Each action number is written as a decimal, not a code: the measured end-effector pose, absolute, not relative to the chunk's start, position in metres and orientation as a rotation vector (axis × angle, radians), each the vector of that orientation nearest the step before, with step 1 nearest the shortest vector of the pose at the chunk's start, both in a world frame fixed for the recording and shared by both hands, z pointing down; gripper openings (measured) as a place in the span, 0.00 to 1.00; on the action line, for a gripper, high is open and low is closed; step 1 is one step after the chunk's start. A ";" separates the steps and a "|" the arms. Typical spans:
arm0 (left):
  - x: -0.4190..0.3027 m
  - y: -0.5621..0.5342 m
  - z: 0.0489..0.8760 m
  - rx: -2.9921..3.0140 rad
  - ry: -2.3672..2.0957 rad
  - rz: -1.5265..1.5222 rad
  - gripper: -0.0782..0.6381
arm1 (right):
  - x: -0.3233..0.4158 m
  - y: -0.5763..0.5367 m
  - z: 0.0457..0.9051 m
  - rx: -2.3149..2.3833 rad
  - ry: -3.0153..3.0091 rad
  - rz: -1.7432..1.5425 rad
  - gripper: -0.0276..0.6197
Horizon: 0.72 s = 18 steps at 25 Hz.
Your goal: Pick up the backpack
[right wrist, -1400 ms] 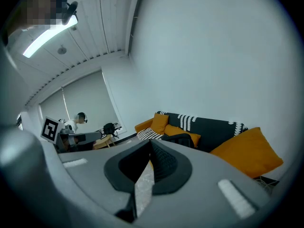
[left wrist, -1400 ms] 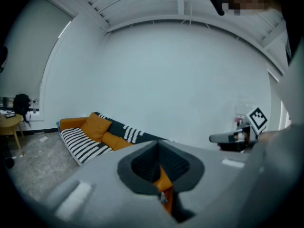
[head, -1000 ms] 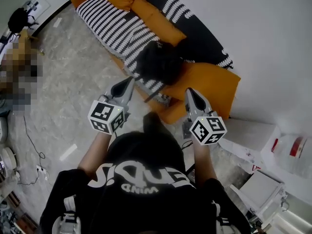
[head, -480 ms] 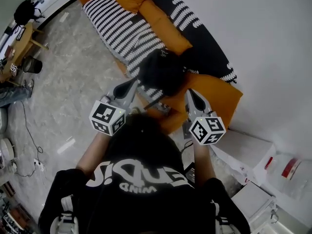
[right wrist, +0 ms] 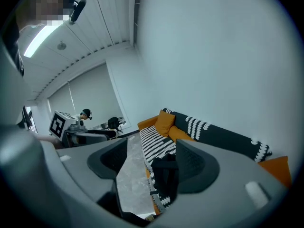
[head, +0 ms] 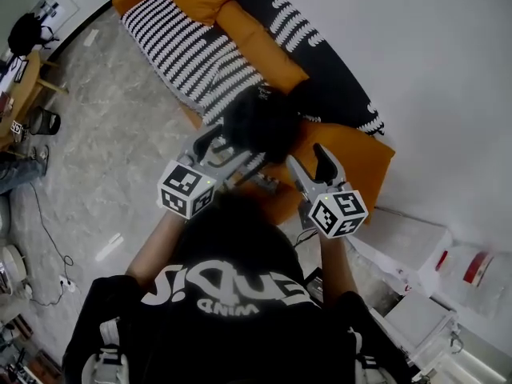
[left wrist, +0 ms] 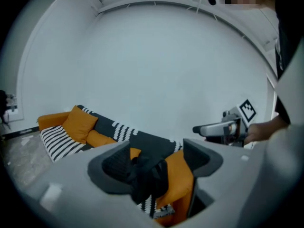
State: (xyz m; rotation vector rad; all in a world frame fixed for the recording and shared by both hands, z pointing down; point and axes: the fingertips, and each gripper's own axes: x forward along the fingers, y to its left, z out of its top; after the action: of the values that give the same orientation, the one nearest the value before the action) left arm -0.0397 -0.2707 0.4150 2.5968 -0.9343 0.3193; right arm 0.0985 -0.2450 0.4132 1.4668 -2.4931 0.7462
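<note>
Black backpack [head: 260, 118] sits on the sofa [head: 186, 48], at the front edge of its black-and-white striped cover [head: 164, 22], just beside the orange end section [head: 352, 146] and below a long orange cushion [head: 260, 30]. Left claw [head: 224, 146] is held out in front of the person, jaws wide apart, tips close to the backpack's near side; cannot tell if they touch. In the left gripper view the left claw [left wrist: 156, 163] is open, with the backpack [left wrist: 149, 177] showing in the gap and nothing pinched. Right claw [head: 308, 162] is also spread open, near the backpack's right lower side and over the orange end section. In the right gripper view the right claw [right wrist: 151, 165] has the backpack [right wrist: 166, 175] framed between its parted jaws, apart from both. A white wall [head: 424, 70] stands behind the sofa, with grey marble floor [head: 112, 134] in front. A white box [head: 404, 222] lies on the floor to the right, well apart from the backpack, and a thin cable [head: 48, 230] runs across the floor on the left. Another person [right wrist: 85, 114] is visible far back in the right gripper view.
</note>
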 end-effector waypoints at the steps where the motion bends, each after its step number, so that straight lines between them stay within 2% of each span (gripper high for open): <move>1: -0.040 -0.274 0.417 2.582 -0.933 0.311 0.60 | 0.100 -0.248 0.415 1.463 -2.482 0.747 0.53; 8: -0.027 -0.303 0.452 2.543 -0.899 0.385 0.62 | 0.127 -0.275 0.445 1.475 -2.443 0.760 0.54; 18: -0.002 -0.340 0.537 2.454 -0.840 0.521 0.62 | 0.154 -0.317 0.543 1.443 -2.358 0.872 0.49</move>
State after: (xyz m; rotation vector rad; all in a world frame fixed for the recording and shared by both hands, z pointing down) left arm -0.0020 -0.3397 0.5367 2.4544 -0.8403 0.5213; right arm 0.1543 -0.3174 0.5432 1.4425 -2.3585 0.8721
